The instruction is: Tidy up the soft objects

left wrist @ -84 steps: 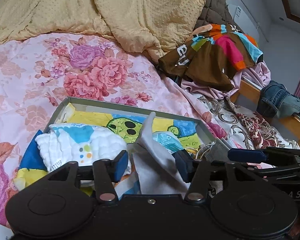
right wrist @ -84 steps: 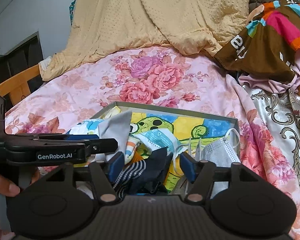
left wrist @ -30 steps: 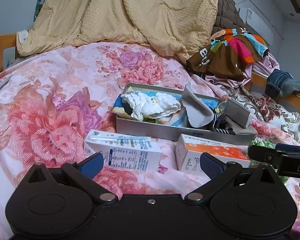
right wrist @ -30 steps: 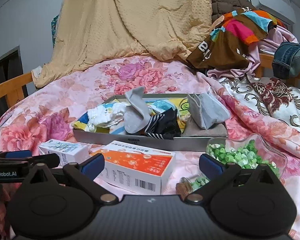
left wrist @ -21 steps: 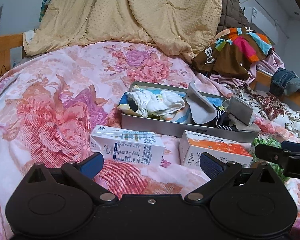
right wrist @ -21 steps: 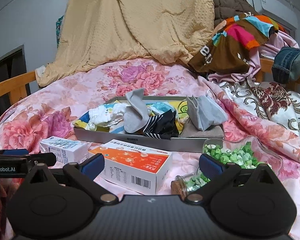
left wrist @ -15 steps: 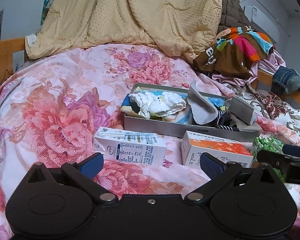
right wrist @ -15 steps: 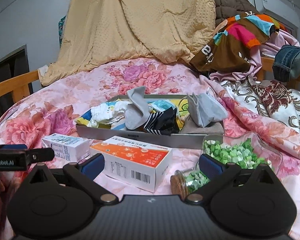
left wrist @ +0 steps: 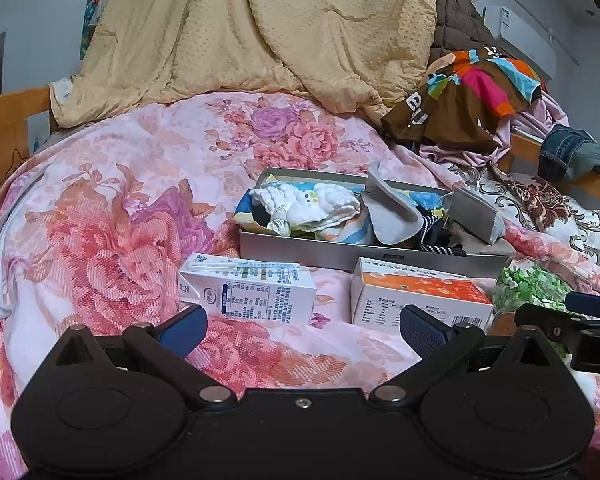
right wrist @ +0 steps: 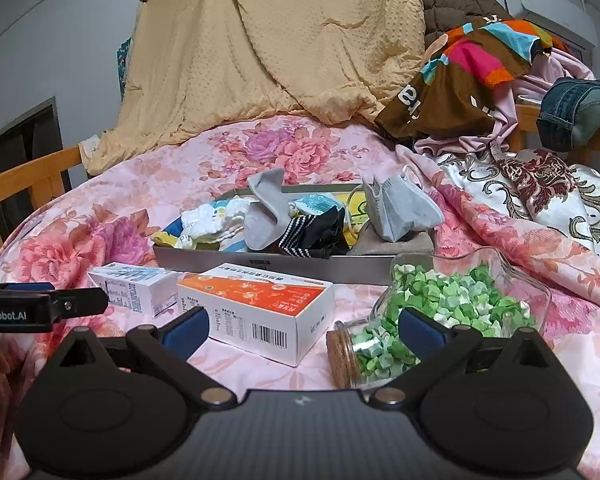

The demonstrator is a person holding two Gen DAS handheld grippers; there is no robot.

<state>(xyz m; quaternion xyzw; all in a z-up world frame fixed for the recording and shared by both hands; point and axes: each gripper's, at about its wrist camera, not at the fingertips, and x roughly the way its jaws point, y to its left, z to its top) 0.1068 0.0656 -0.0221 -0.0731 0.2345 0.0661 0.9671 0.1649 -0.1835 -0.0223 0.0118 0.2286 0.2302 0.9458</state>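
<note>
A grey metal tray [left wrist: 340, 254] [right wrist: 260, 266] sits on the floral bed. It holds soft things: a white baby cloth [left wrist: 304, 206] [right wrist: 212, 220], a grey sock [left wrist: 392, 214] [right wrist: 266, 210], a black striped sock [right wrist: 312, 234], a grey face mask [left wrist: 474, 214] [right wrist: 400, 212] and a brown cloth [right wrist: 396, 246]. My left gripper [left wrist: 302, 330] is open and empty, well short of the tray. My right gripper [right wrist: 302, 330] is open and empty, also short of the tray.
A white and blue carton [left wrist: 252, 292] [right wrist: 134, 282] and an orange and white box [left wrist: 416, 296] [right wrist: 256, 306] lie in front of the tray. A corked glass jar of green paper stars [right wrist: 440, 312] [left wrist: 528, 284] lies right. Blanket and clothes pile up behind.
Both grippers have opened, let go of the cloths in the tray, and drawn back from it. The carton, box and jar have come into view.
</note>
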